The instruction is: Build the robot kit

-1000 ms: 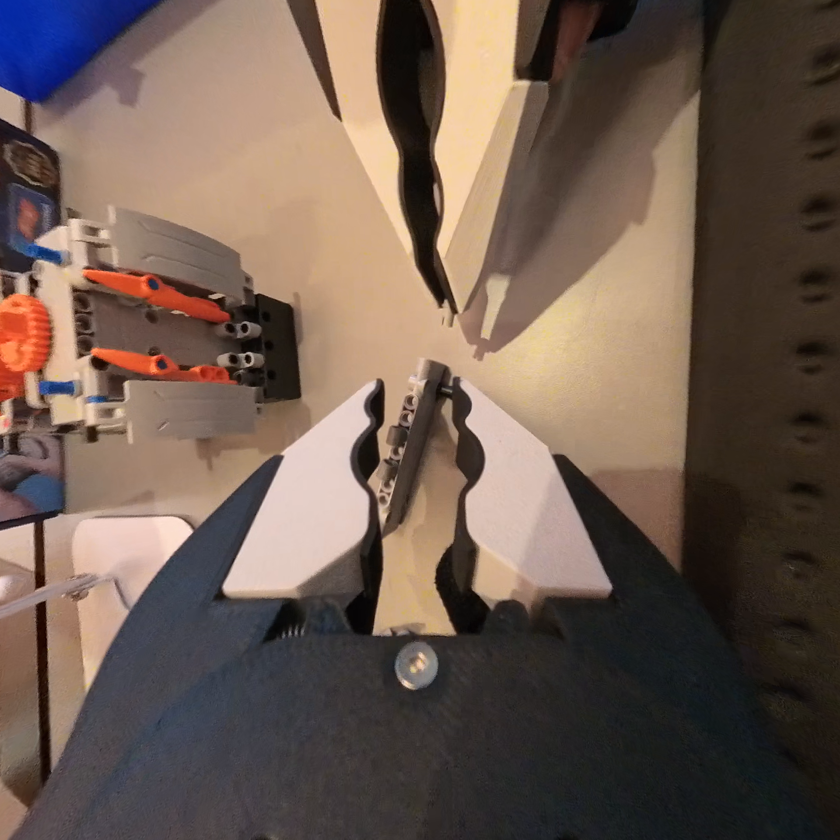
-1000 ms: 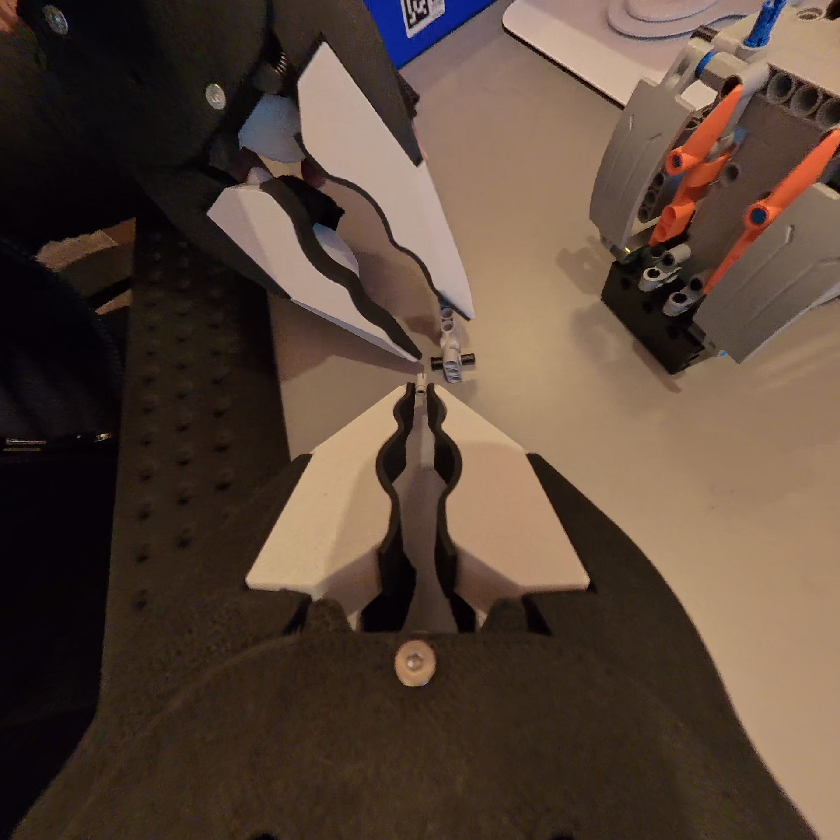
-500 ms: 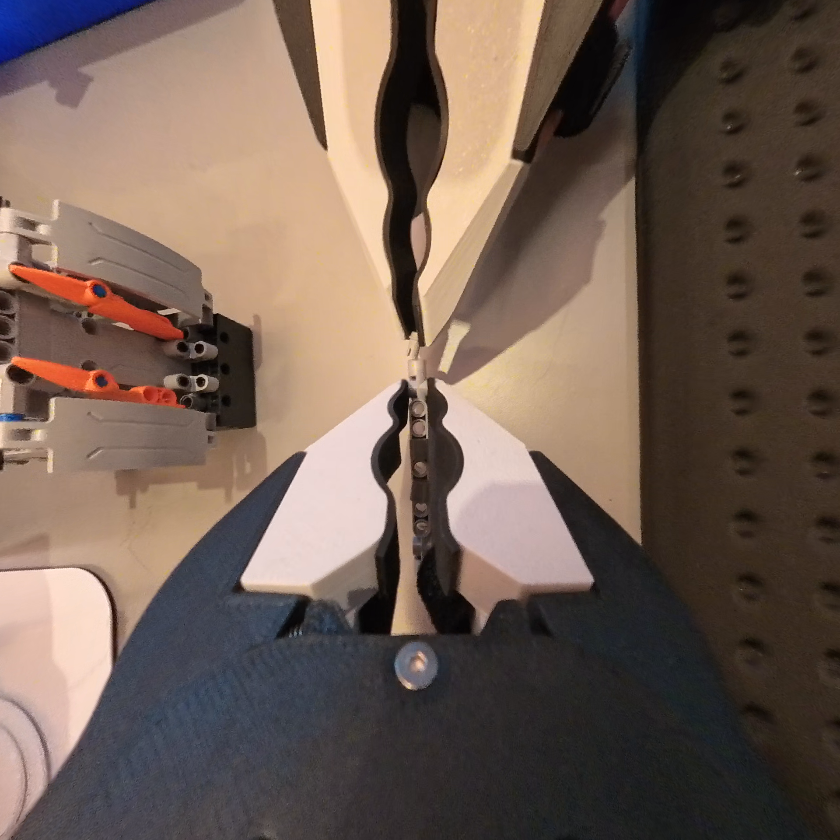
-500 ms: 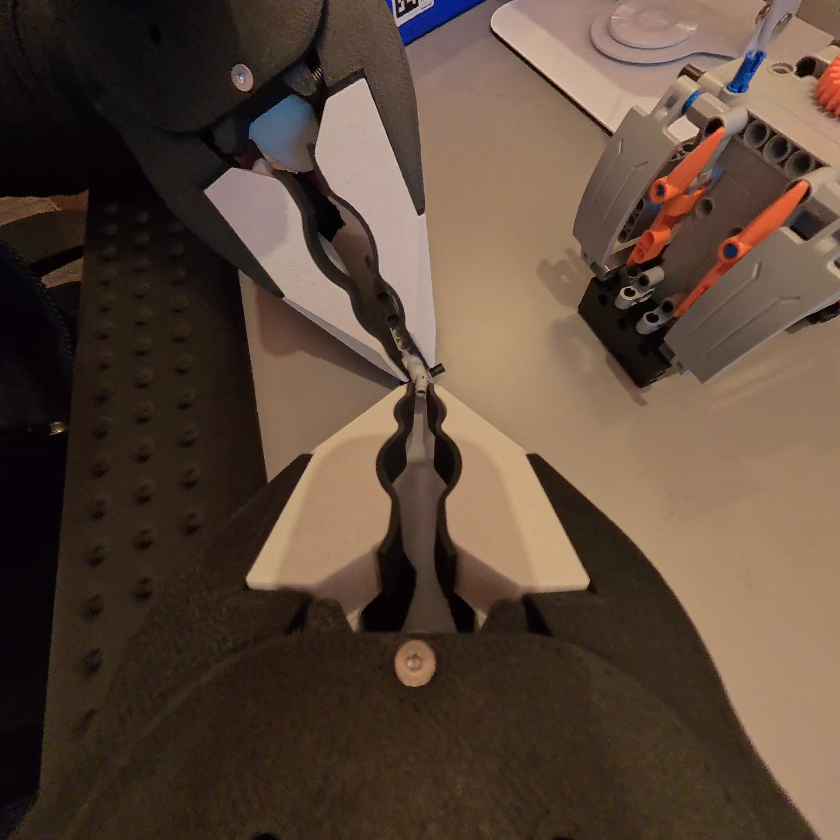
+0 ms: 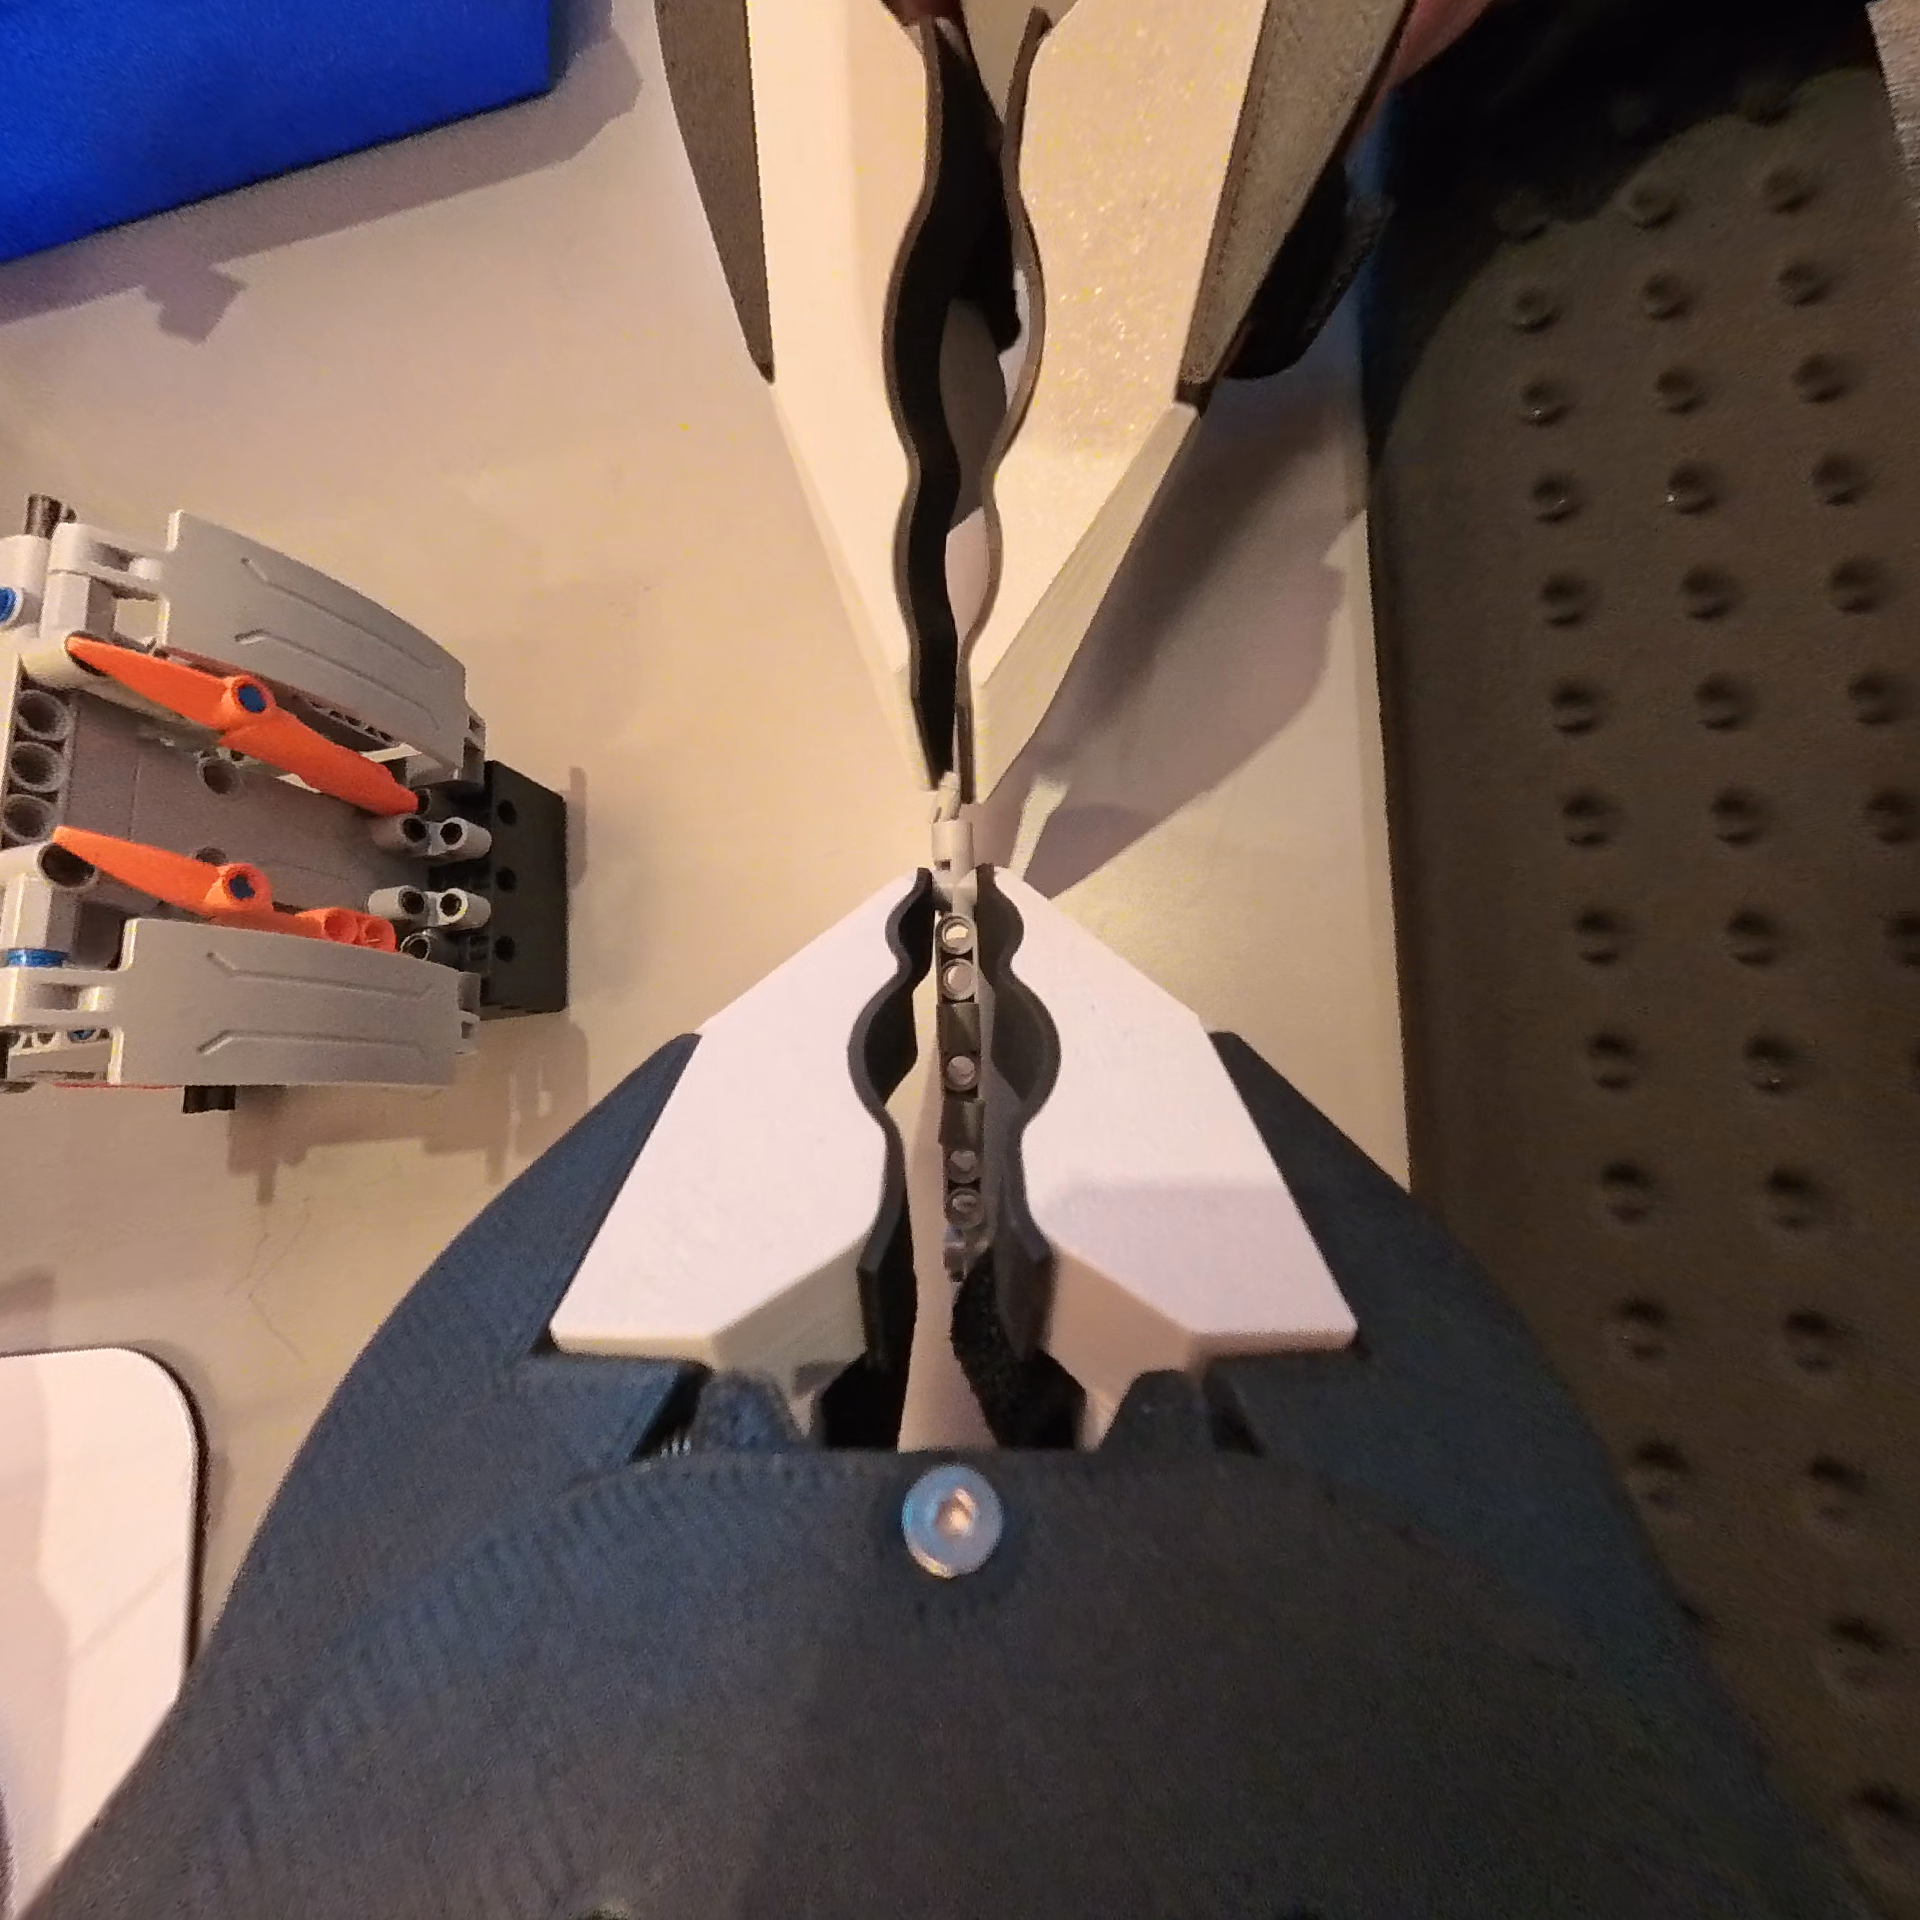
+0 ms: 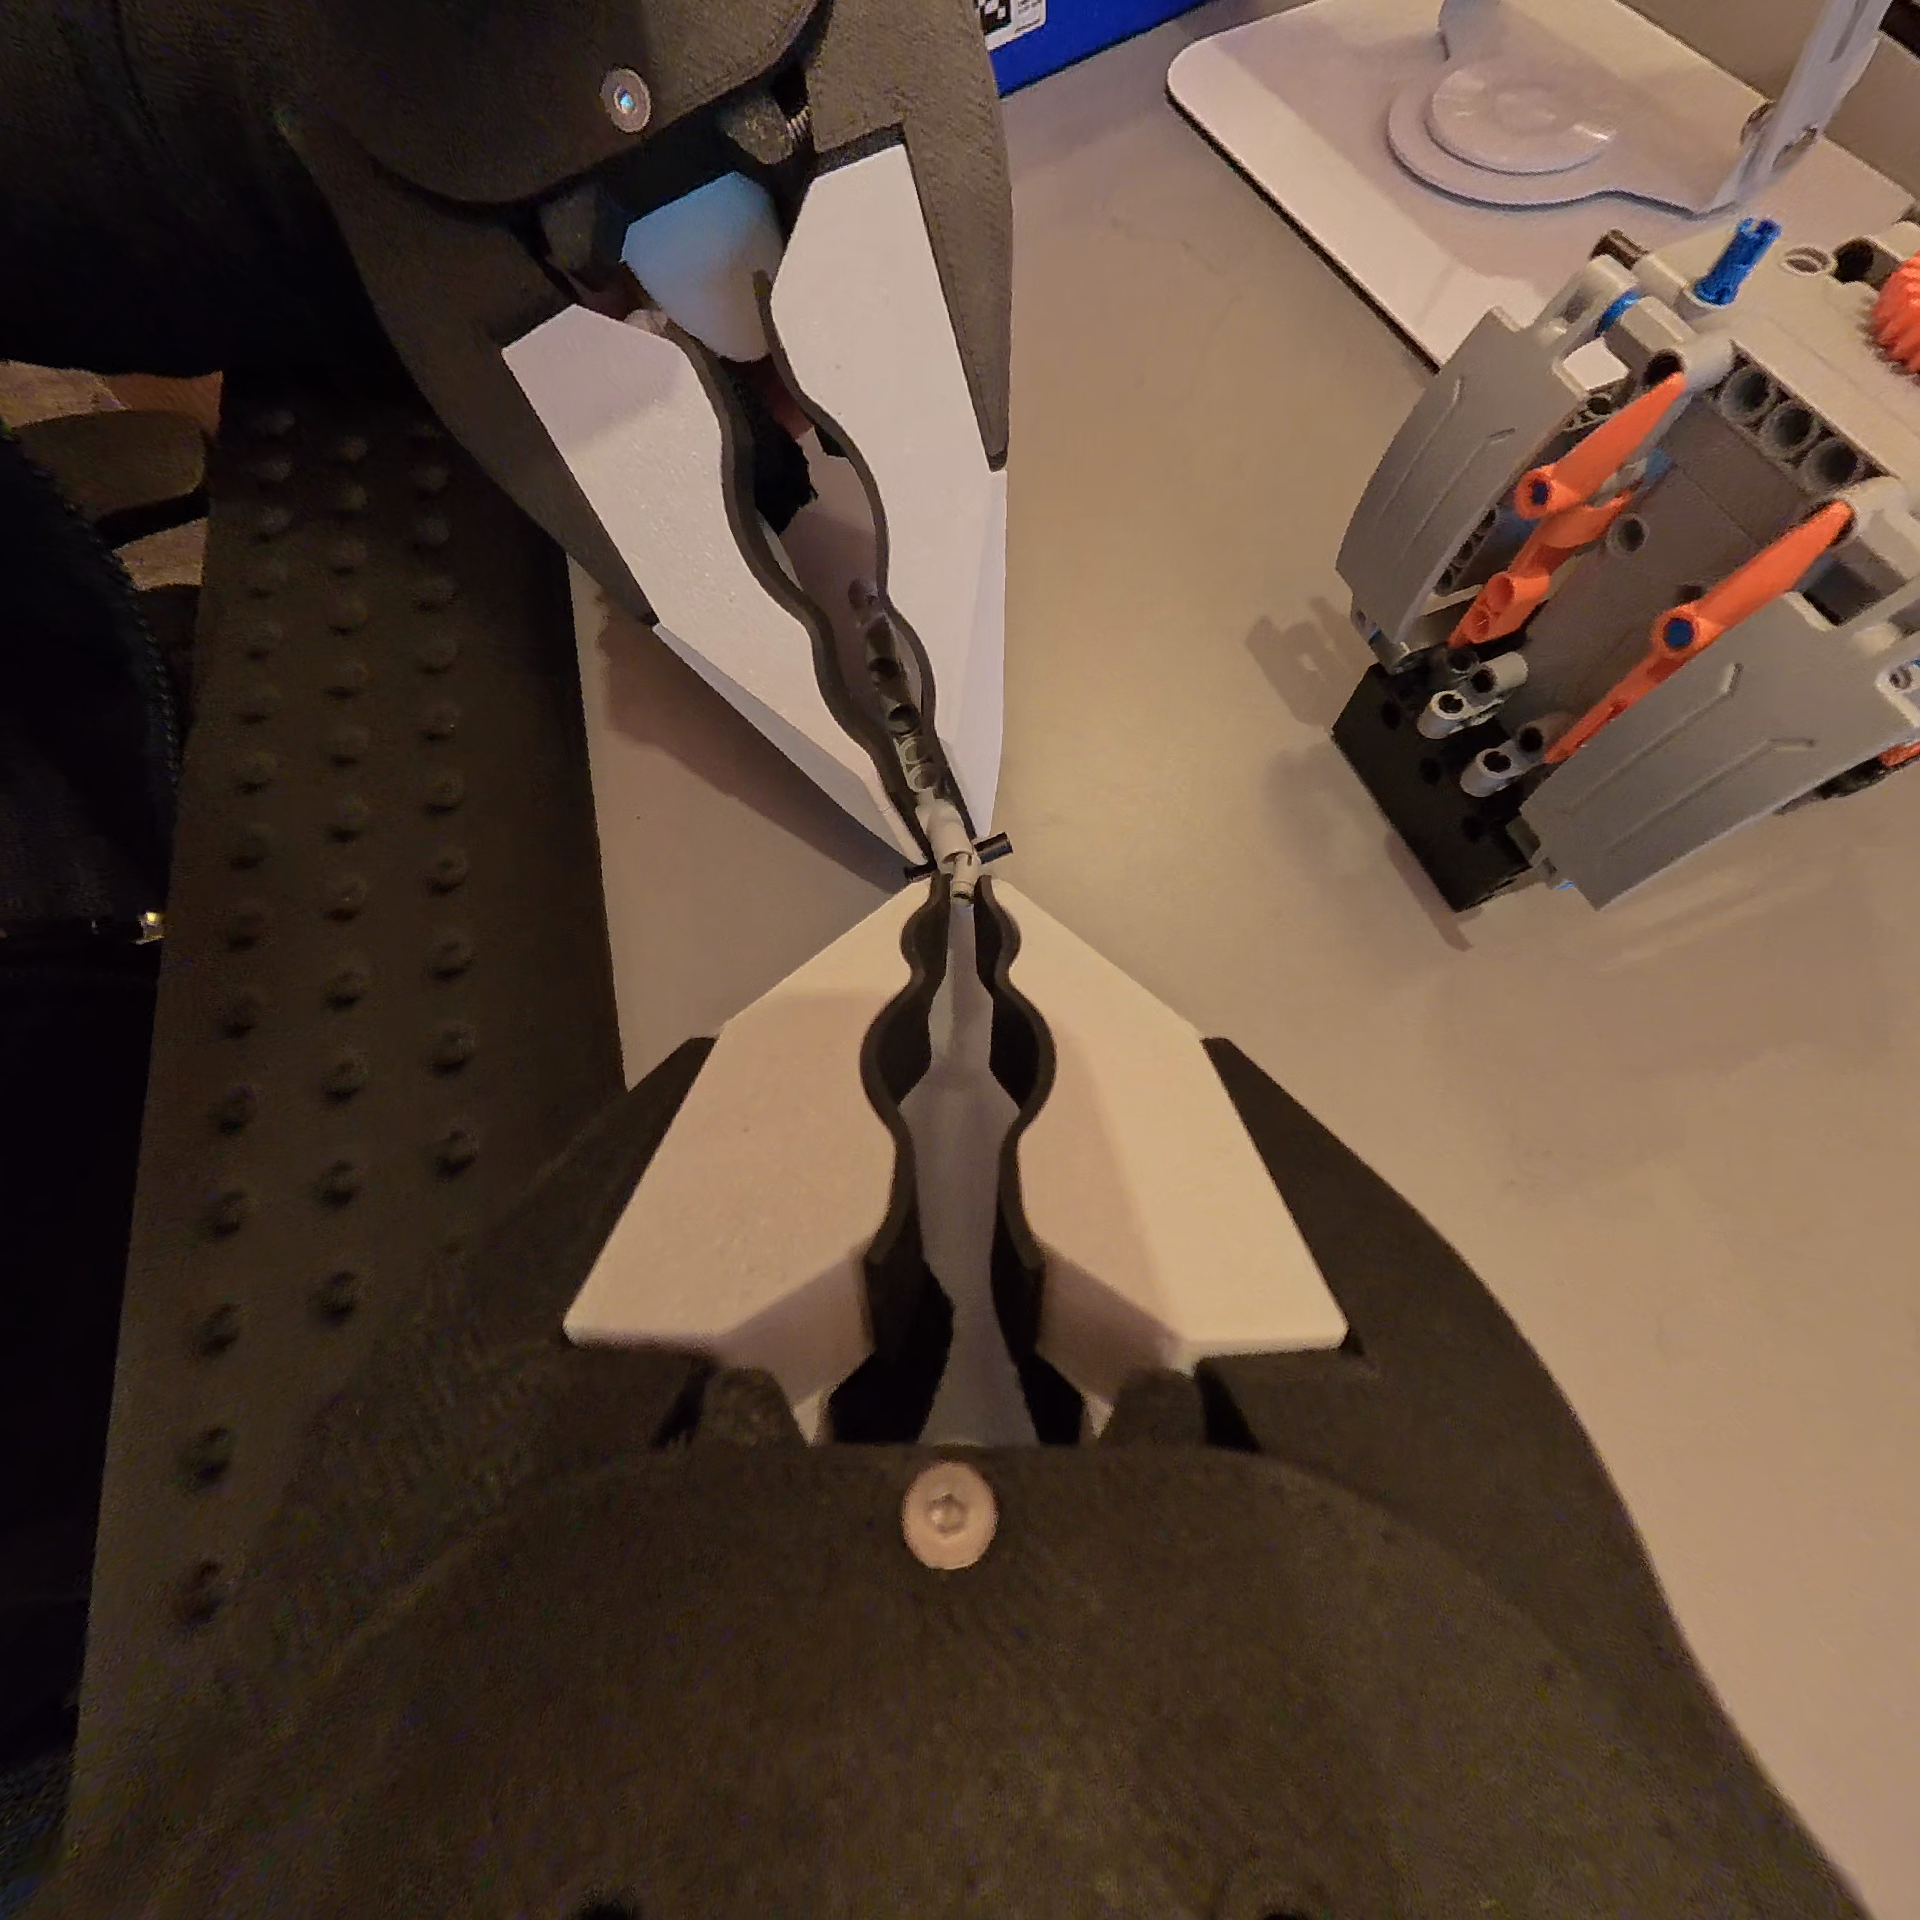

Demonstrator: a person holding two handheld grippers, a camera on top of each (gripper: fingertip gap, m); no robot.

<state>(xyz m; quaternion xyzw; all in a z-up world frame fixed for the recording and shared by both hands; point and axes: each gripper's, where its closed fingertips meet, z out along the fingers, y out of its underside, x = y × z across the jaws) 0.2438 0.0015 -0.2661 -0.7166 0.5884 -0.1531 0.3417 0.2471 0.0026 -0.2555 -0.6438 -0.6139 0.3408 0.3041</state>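
Only two grippers, one beam (image 5: 961, 1049), one connector (image 6: 951, 847).

No readable text, brand or number anywhere. Only sign: black-and-white square code on a white sticker (image 6: 1013, 19) on the blue box (image 6: 1081, 36), cut off by top edge.

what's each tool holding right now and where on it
The left tool clamps a dark grey holed beam along its length. The right tool pinches the tip of a small light grey connector at the beam's end.
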